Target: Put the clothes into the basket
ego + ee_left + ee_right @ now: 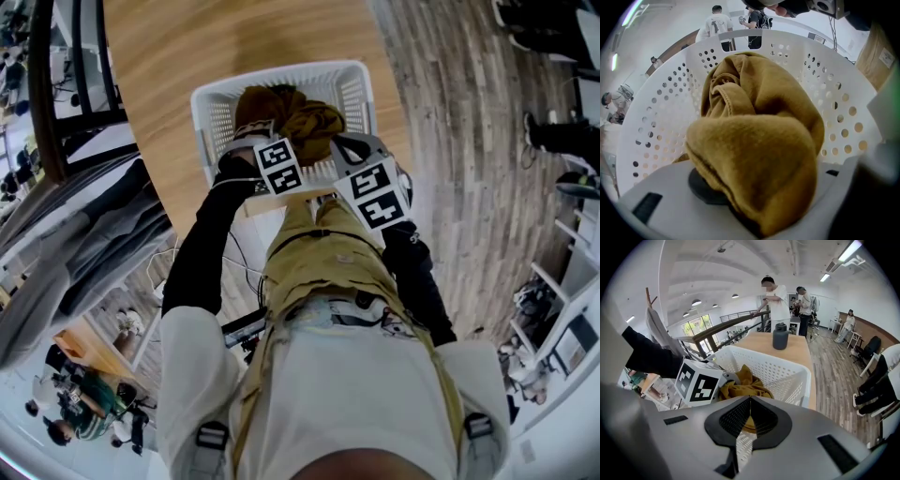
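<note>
We hold the yellow-brown sweater (pixel 291 112) in the left tongs (pixel 754 187). The tongs are pinched on a thick bunch of it. The sweater hangs inside the white basket (pixel 281 80), and the basket walls go all the way round it. We cannot tell if it touches the bottom. The basket sits on the near end of the wooden counter (pixel 216 47).

The right tongs (pixel 749 416) are closed and hold nothing. They hover just over the near right rim.

To do this part well, we think we should go down gently until the sweater rests in the basket. Then we open the left tongs wide and lift straight up, so the cloth does not catch and come back out. The right tongs should not bump the rim, or the basket may slide.
</note>
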`<state>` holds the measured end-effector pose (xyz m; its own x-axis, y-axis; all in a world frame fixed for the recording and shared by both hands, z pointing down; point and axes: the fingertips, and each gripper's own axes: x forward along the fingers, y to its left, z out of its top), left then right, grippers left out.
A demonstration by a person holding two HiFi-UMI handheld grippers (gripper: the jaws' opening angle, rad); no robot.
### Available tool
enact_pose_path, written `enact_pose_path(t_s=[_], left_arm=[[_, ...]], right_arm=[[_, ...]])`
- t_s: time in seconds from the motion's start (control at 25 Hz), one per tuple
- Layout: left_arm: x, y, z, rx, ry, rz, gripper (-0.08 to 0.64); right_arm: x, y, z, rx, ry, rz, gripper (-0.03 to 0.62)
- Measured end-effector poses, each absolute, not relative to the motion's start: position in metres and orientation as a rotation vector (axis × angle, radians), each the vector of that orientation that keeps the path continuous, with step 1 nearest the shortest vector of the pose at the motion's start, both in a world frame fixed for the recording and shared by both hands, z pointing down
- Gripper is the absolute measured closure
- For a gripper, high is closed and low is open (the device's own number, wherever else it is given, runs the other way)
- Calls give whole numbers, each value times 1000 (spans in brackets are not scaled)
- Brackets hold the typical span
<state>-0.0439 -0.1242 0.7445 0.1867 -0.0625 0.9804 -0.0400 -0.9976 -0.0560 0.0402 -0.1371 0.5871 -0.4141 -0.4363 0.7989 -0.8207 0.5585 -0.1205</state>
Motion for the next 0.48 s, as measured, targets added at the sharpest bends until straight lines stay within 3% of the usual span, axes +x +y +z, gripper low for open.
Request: enact_pose_path(t_s=[0.48], left_arm=[[-40, -120, 768, -2347, 55, -2053, 285]], right_arm=[[43, -131, 589, 1002, -2054, 685, 571]])
